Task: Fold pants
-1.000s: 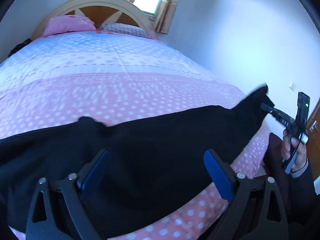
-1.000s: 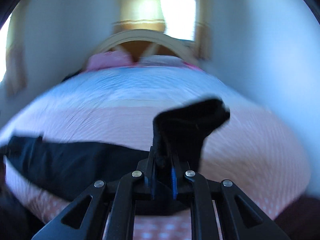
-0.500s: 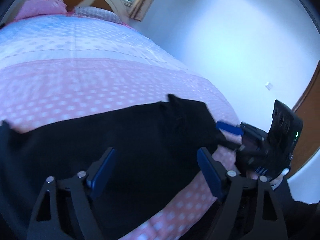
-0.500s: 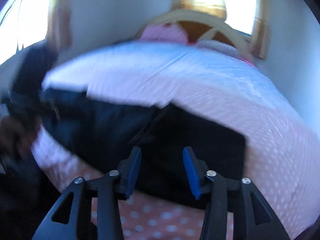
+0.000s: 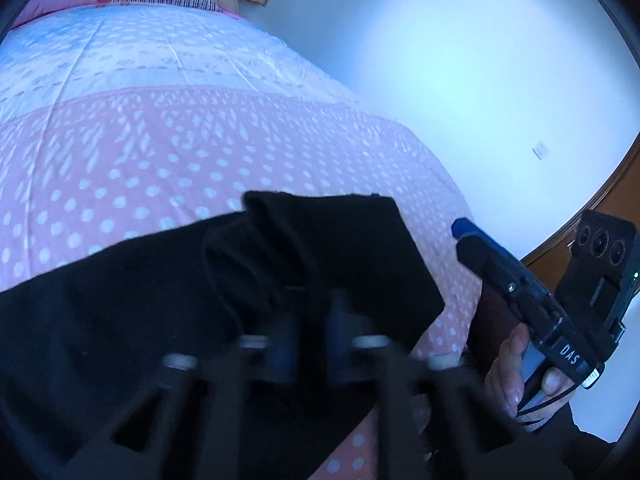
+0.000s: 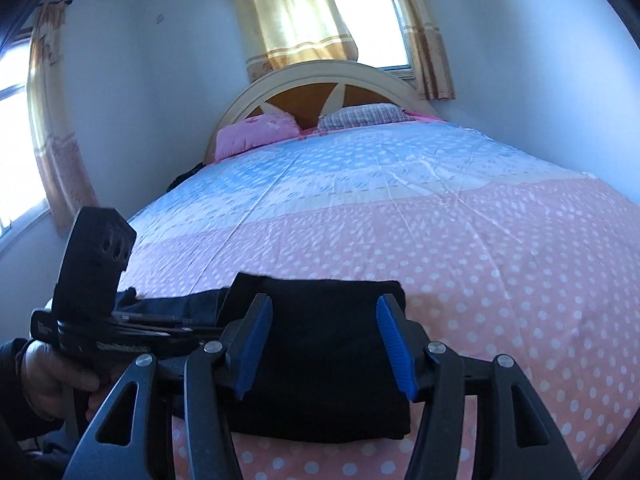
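Left gripper (image 5: 307, 330) fingers narrow, pinching bunched black pants (image 5: 168, 300) on bed (image 5: 160, 152). Right gripper (image 6: 324, 346) fingers wide, empty, above the folded end.

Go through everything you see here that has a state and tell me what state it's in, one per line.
Pants: black, partly folded, lying on the bed near its foot.
Left tool: blurred, jaws nearly together with pants fabric bunched between them.
Right tool: open, holding nothing, above the folded part.
Curtain: drawn partly across the window.
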Action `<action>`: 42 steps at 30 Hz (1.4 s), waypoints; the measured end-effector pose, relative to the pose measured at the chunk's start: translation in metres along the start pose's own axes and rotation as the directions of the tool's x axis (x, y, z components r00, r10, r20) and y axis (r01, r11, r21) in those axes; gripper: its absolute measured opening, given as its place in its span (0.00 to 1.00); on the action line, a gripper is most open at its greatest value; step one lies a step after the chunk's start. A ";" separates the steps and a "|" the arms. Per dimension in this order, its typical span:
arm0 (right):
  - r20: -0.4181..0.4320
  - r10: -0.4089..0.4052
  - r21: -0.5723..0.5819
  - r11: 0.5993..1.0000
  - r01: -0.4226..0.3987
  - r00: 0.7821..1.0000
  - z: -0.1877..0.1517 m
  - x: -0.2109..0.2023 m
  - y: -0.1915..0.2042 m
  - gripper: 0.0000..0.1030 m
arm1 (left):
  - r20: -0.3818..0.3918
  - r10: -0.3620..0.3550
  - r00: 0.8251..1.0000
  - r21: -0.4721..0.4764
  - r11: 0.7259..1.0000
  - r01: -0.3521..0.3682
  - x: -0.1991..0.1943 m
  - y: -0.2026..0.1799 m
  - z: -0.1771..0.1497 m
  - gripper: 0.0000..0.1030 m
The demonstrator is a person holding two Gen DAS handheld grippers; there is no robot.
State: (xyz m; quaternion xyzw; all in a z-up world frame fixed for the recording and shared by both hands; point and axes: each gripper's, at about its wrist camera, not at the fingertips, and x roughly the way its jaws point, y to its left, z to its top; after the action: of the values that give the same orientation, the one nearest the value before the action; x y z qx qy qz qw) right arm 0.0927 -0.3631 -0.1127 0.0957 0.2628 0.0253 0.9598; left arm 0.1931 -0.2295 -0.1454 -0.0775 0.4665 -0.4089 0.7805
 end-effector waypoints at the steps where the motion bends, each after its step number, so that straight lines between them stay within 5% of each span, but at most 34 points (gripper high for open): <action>1: 0.009 -0.007 0.009 1.000 0.007 1.000 -0.001 -0.008 -0.004 0.55 | 0.003 0.012 1.000 0.007 1.000 -0.012 -0.002 -0.001 0.000 0.07; 10: 0.067 -0.049 0.128 0.991 0.040 0.997 0.001 -0.015 -0.029 0.60 | 0.105 -0.011 0.994 -0.006 1.000 0.012 -0.079 0.002 0.010 0.07; 23: 0.057 0.059 -0.030 0.998 -0.057 0.997 -0.008 -0.015 0.015 0.60 | 0.209 0.073 0.975 -0.167 0.985 -0.038 -0.180 0.061 -0.021 0.07; 35: -0.060 0.234 -0.242 0.940 -0.242 0.970 -0.034 -0.006 0.080 0.60 | 0.187 0.122 0.975 -0.342 0.938 -0.051 -0.179 0.120 -0.054 0.07; 42: -0.197 0.218 -0.270 0.925 -0.267 0.956 -0.051 0.016 0.092 0.60 | 0.148 0.138 0.979 -0.362 0.929 -0.077 -0.166 0.138 -0.066 0.07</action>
State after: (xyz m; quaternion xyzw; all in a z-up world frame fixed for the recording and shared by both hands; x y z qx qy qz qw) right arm 0.0810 -0.2628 -0.1458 -0.0185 0.3201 0.1907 0.9278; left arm 0.1810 -0.0047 -0.1406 -0.2258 0.4676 -0.2665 0.8120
